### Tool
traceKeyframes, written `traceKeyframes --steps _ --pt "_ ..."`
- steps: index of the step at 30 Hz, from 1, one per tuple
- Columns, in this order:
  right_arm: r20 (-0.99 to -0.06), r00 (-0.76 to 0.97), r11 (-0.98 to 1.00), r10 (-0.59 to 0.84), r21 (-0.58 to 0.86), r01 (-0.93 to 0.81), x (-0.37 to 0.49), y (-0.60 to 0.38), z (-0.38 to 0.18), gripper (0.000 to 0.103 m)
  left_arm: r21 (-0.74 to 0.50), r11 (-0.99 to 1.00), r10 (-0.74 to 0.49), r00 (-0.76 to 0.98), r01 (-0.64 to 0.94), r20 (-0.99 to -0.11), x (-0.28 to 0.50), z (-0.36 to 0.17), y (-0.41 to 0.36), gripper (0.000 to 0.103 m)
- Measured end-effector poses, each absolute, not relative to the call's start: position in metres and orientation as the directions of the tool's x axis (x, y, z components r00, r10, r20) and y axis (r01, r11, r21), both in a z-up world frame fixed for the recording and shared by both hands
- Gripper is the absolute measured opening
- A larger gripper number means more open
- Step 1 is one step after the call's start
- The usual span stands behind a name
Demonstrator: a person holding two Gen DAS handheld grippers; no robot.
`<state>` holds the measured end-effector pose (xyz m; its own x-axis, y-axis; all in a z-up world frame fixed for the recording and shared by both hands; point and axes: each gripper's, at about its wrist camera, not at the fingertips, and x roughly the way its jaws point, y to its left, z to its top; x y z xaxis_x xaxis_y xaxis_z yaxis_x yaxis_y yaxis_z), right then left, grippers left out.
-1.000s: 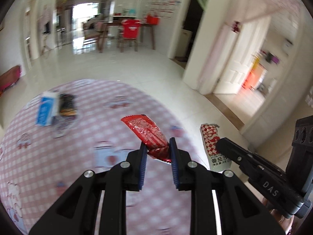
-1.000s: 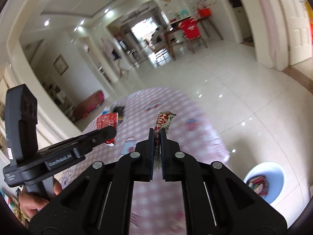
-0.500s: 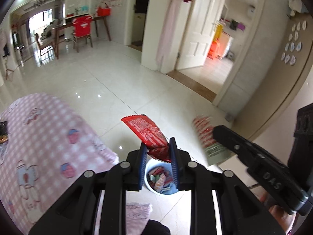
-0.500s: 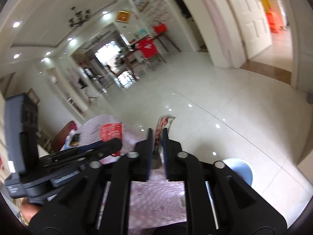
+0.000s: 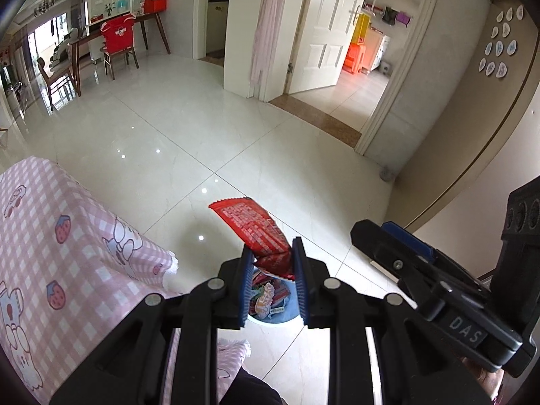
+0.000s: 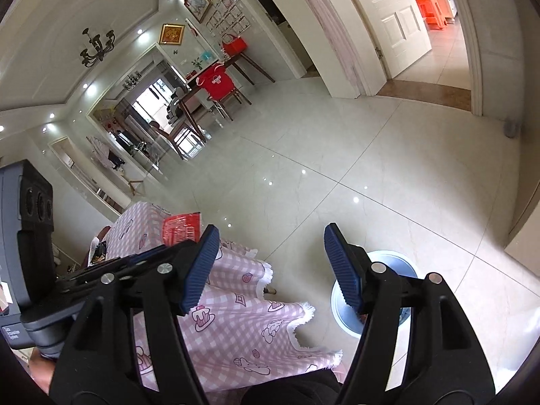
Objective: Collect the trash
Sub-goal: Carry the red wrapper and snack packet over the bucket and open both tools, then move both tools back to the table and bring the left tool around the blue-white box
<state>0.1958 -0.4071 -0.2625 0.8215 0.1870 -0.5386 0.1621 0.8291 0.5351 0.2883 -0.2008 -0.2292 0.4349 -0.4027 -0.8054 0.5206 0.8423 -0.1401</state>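
Right hand-held gripper (image 6: 270,263) now wide open and empty above the bin (image 6: 398,263); striped wrapper gone, probably dropped in. Left hand-held gripper (image 5: 271,266) still clamped on red wrapper (image 5: 256,233) over the bin, to release next.

Right tongs (image 6: 270,263) spread wide above white bin (image 6: 398,260), beside pink checked tablecloth (image 6: 236,320).

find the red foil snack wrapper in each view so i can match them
Left wrist: red foil snack wrapper at lower centre, pinched in the left gripper, above the white trash bin.
Right wrist: same wrapper at left of centre, behind the open right gripper.
Shared landmark: pink checked tablecloth.
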Motion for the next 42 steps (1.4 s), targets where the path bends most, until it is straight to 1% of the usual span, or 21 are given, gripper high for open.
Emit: traceKeyframes --steps 9,21,22,23,24,25,31,42 --pt "-0.504 0.849 0.822 0.158 0.544 0.170 0.182 -0.414 -0.255 0.065 -0.126 0.831 -0.396 0.417 0.542 -0.818 0.287 -0.240 -0.214 0.022" --pt "-0.449 0.892 0.807 0.046 0.543 0.232 0.160 -0.440 -0.248 0.066 -0.150 0.794 -0.435 0.378 0.590 -0.817 0.294 -0.242 -0.247 0.024" --pt "-0.446 0.894 0.805 0.036 0.543 0.239 0.159 -0.443 -0.248 0.067 -0.164 0.791 -0.443 0.367 0.590 -0.818 0.295 -0.243 -0.248 0.034" --pt "-0.445 0.895 0.804 0.030 0.543 0.243 0.158 -0.444 -0.248 0.067 -0.174 0.791 -0.446 0.359 0.586 -0.820 0.296 -0.245 -0.248 0.062" --pt "-0.444 0.896 0.803 0.025 0.543 0.247 0.157 -0.444 -0.249 0.068 -0.183 0.794 -0.448 0.355 0.579 -0.821 0.298 -0.246 -0.248 0.074" --pt "-0.444 0.896 0.800 0.019 0.544 0.253 0.157 -0.446 -0.249 0.068 -0.188 0.801 -0.450 0.365 0.568 -0.815 0.298 -0.246 -0.246 0.079" --pt "-0.454 0.891 0.796 0.023 0.547 0.259 0.157 -0.447 -0.253 0.068 -0.194 0.812 -0.446 0.371 0.550 -0.815 0.297 -0.244 -0.236 0.079" --pt "-0.456 0.888 0.820 0.054 0.527 0.221 0.160 -0.421 -0.242 0.068 -0.194 0.833 -0.448 0.425 0.517 -0.787 0.287 -0.223 -0.200 0.079"
